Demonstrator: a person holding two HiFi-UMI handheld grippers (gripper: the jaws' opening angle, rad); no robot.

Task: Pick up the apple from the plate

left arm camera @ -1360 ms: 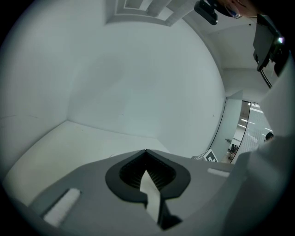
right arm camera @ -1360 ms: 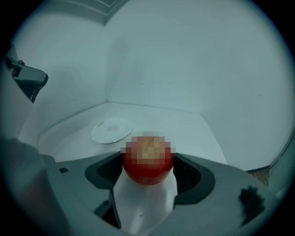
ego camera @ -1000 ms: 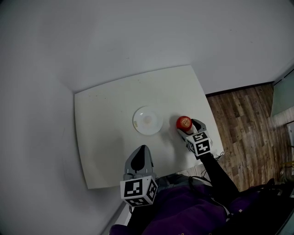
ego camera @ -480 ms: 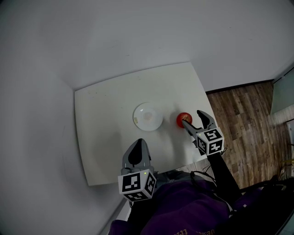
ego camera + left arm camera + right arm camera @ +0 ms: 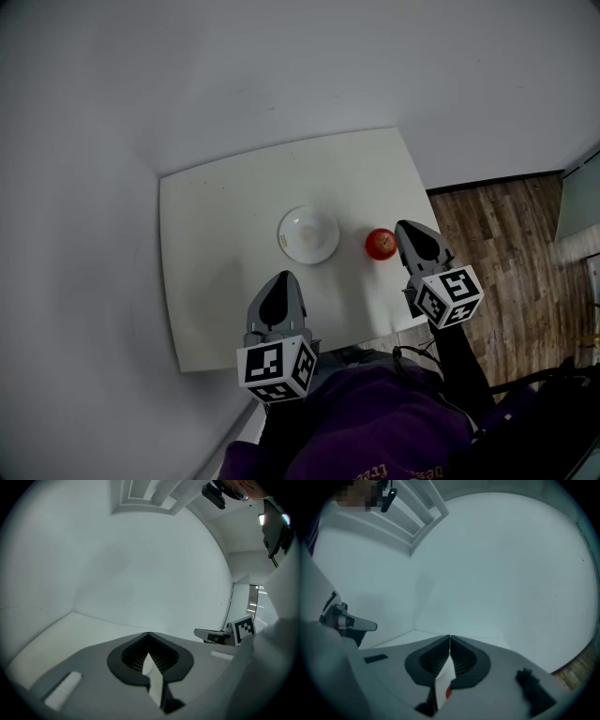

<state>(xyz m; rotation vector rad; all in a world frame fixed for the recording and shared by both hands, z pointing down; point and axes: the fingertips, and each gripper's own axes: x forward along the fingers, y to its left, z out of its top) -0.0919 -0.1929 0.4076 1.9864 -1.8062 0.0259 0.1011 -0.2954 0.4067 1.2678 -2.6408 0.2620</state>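
On the worktop (image 5: 216,281): white plate (image 5: 308,234), bare; red apple (image 5: 380,244) lying just to its right, off the plate and apart from it.
Task status: apple no longer on the plate and in neither grip. Judged from this, the lift off the plate is behind us and the fruit has been set down. If a fresh pick is wanted, all of it remains.
Right hand-held gripper (image 5: 405,228): jaws have just been closing and now meet tip to tip, with nothing between them. A sliver of red shows only through the slit beneath.
Right pose: held over the worktop's right edge beside the apple, apparently above it, nose only slightly down, facing the wall (image 5: 511,564).
Left hand-held gripper (image 5: 284,278): jaws pressed together, empty.
Left pose: over the near edge of the worktop, pointing ahead toward the wall, close to level, well apart from plate and apple.
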